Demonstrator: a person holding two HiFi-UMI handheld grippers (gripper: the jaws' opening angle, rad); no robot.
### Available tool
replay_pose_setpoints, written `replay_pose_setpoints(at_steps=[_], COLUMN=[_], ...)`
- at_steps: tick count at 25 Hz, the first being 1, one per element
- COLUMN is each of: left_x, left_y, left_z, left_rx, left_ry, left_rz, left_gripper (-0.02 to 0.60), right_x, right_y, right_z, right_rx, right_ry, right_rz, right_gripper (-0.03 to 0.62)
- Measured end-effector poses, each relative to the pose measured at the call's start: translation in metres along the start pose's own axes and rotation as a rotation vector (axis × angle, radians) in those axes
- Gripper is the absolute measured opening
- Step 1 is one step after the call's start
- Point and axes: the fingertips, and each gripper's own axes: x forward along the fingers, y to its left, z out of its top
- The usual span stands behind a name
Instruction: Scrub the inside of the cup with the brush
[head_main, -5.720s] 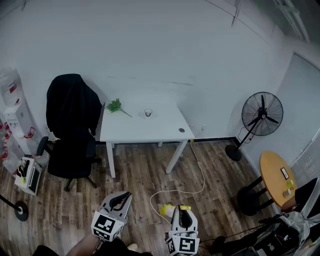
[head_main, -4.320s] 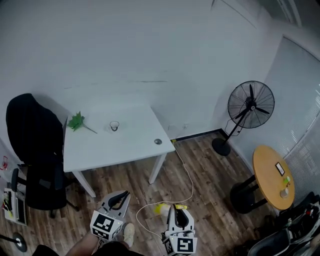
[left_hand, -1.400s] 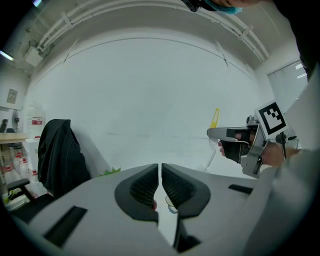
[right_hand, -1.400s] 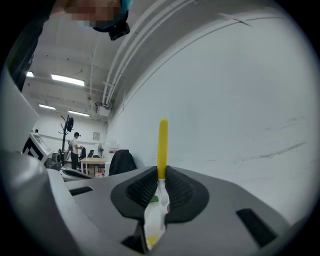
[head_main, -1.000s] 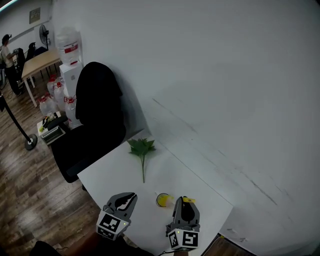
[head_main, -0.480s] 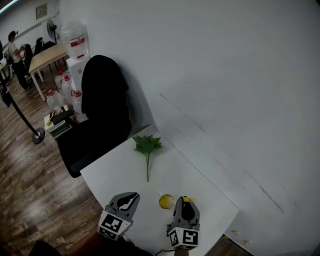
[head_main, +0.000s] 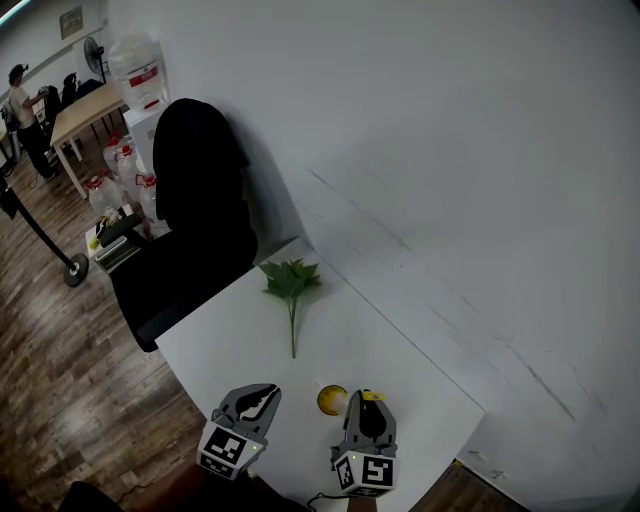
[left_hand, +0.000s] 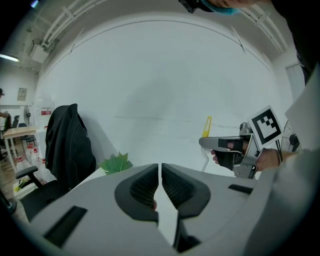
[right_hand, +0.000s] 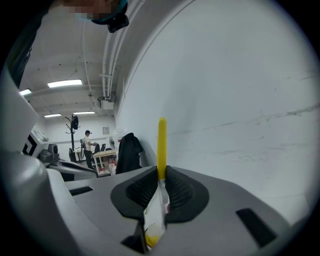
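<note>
A small cup (head_main: 331, 400), yellowish in the head view, stands on the white table (head_main: 230, 350) between the tips of my two grippers. My right gripper (head_main: 368, 400) (right_hand: 161, 170) is just right of it, shut on the brush (right_hand: 161, 142). The brush's yellow handle sticks up out of the jaws and its white part lies back between them. My left gripper (head_main: 264, 393) (left_hand: 160, 167) hovers left of the cup, shut with nothing in it. The left gripper view shows the right gripper (left_hand: 202, 142) and the brush handle (left_hand: 207, 125).
A green leaf sprig (head_main: 291, 285) (left_hand: 114, 162) lies on the table's far part near the wall. A black chair with a dark jacket (head_main: 195, 220) stands at the table's left end. Behind it are a water dispenser (head_main: 140, 80), bottles and a person (head_main: 22, 100).
Seconds ago I stood across the room; now I am at the table. Over the last second both grippers sank slightly toward it. The brush stays in the right gripper.
</note>
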Motion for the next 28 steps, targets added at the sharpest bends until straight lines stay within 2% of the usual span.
replay_pose_setpoints(at_steps=[10, 23, 26, 28], left_x=[0.020, 0.037, 0.048, 0.057], left_y=[-0.004, -0.007, -0.008, -0.010], left_z=[-0.020, -0.043, -0.059, -0.070], left_rx=[-0.008, 0.020, 0.011, 0.032], left_ry=[0.033, 0.026, 0.063, 0.100], left_rz=[-0.043, -0.095, -0.114, -0.132], left_gripper=[0.038, 0.038, 0.038, 0.038], right_x=[0.008, 0.007, 0.004, 0.004], right_y=[0.002, 0.002, 0.002, 0.002], right_z=[-0.035, -0.041, -0.041, -0.042], right_rx=[0.023, 0.011, 0.011, 0.018], right_ry=[0.053, 0.048, 0.050, 0.051], right_rz=[-0.002, -0.027, -0.037, -0.047], right_gripper=[0.061, 0.061, 0.061, 0.061])
